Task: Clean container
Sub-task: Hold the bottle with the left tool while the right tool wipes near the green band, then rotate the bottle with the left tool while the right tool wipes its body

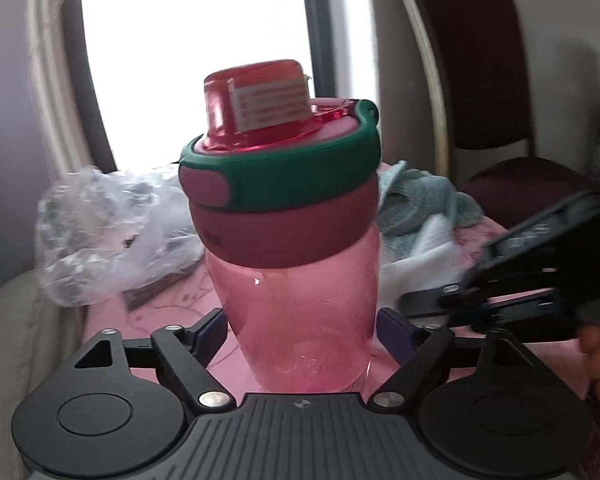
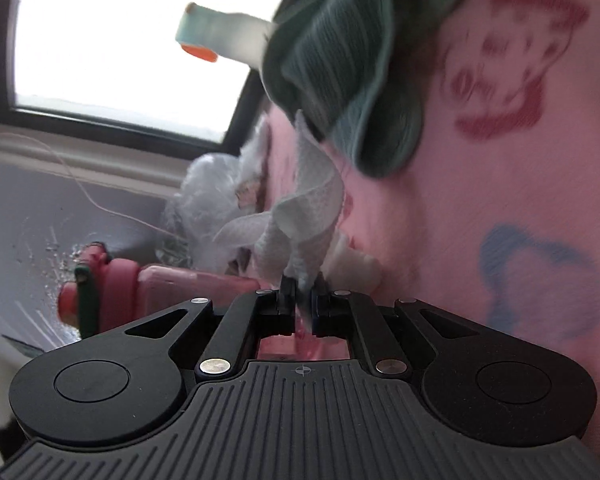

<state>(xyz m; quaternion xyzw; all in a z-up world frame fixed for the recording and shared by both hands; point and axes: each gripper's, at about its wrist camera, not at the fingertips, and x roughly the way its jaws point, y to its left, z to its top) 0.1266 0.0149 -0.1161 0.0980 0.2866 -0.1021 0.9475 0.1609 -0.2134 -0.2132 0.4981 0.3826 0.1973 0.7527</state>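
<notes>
Between the left gripper's [image 1: 300, 324] fingers stands the pink bottle [image 1: 296, 280], upright on the pink surface [image 2: 480, 184], held at its lower body. Right gripper [image 2: 303, 300] pinches a white paper towel [image 2: 300, 216]. Wiping seems in hand: bring towel to bottle.

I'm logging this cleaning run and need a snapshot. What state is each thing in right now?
Pink bottle: upright, lid on, spout cap closed.
Left gripper: shut on the bottle's lower body.
Right gripper: shut on a white paper towel.
Paper towel: crumpled, sticking out past the fingers.
Green cloth: bunched on the pink tablecloth.
Plastic bag: crumpled, lying left of the bottle.
</notes>
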